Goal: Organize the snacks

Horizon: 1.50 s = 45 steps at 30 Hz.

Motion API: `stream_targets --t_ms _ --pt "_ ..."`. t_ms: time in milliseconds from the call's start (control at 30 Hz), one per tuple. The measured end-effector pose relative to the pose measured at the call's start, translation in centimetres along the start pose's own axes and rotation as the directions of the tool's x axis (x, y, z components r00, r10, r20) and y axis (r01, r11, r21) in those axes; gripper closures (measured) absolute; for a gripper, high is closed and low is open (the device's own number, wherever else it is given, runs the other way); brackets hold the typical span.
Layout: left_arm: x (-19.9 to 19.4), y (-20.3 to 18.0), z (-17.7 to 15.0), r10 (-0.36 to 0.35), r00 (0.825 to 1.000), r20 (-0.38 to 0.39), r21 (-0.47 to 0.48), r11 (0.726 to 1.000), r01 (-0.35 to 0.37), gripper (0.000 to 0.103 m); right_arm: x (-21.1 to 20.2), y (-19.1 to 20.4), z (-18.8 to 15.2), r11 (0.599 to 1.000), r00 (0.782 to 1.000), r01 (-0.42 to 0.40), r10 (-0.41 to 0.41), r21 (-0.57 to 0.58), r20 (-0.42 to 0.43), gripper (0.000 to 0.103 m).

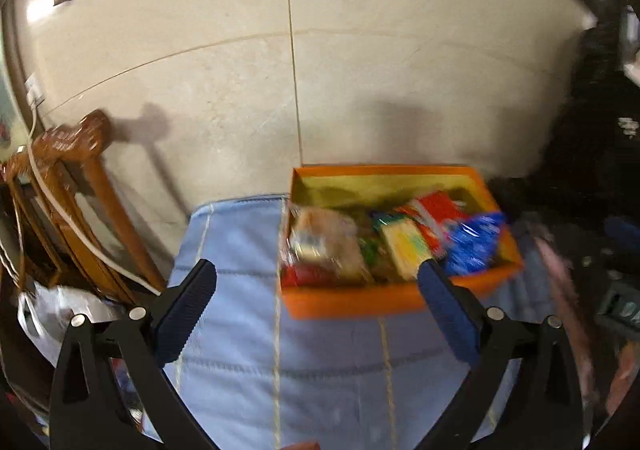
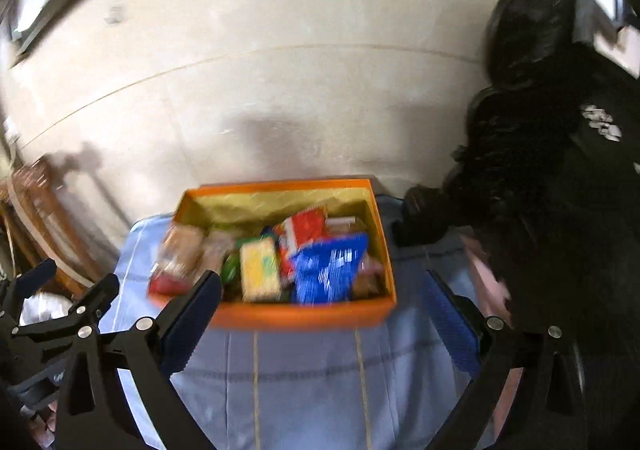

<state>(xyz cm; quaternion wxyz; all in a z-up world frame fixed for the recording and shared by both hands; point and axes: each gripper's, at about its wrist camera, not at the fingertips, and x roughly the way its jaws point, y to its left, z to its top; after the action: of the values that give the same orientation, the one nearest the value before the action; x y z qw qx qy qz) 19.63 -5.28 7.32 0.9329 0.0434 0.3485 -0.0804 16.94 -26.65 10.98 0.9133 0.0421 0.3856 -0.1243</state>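
An orange box [image 1: 352, 304] sits at the far end of a light blue padded surface [image 1: 248, 350]. It holds several snack packs: a blue bag [image 1: 474, 246], a yellow pack [image 1: 406, 246], a red pack [image 1: 438, 209] and a clear brownish bag [image 1: 324, 242]. The box also shows in the right wrist view [image 2: 304, 316], with the blue bag [image 2: 330, 270] and yellow pack [image 2: 260, 270]. My left gripper [image 1: 318, 290] is open and empty, just short of the box. My right gripper [image 2: 322, 298] is open and empty, its fingers on either side of the box's near wall. The left gripper [image 2: 76, 290] shows at the left edge of the right wrist view.
A beige tiled wall [image 1: 360, 69] stands right behind the box. A wooden chair [image 1: 76, 185] with a white cable stands at the left. Dark clothing or bags [image 2: 560, 169] hang at the right, next to a pink object [image 2: 488, 282].
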Motion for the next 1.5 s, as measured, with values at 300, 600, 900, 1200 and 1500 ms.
stream_targets --t_ms 300,600,900,1200,1500 --pt "-11.6 -1.0 -9.6 -0.022 0.999 0.046 -0.004 1.000 0.022 0.004 -11.5 0.1 -11.0 0.996 0.995 -0.051 0.057 -0.069 0.083 0.004" --pt "-16.0 -2.4 -11.6 0.022 0.994 0.111 0.006 1.000 -0.022 0.004 -14.5 -1.2 -15.1 0.996 0.999 -0.005 0.009 -0.088 0.054 0.004" --pt "-18.5 -4.1 -12.3 0.020 0.990 0.141 0.028 0.999 -0.025 0.004 -16.7 -3.0 -16.0 0.997 0.994 0.069 -0.066 -0.038 0.085 0.004" --pt "-18.5 -4.6 -12.9 -0.035 0.993 0.113 0.026 0.999 0.033 0.004 -17.5 -3.7 -16.1 0.999 0.994 0.041 -0.042 0.006 0.096 0.004" --pt "-18.0 -4.6 -12.7 0.007 0.993 0.114 0.043 0.999 -0.012 0.004 -17.3 -3.4 -15.7 1.000 0.994 0.032 -0.032 0.002 0.104 0.004"
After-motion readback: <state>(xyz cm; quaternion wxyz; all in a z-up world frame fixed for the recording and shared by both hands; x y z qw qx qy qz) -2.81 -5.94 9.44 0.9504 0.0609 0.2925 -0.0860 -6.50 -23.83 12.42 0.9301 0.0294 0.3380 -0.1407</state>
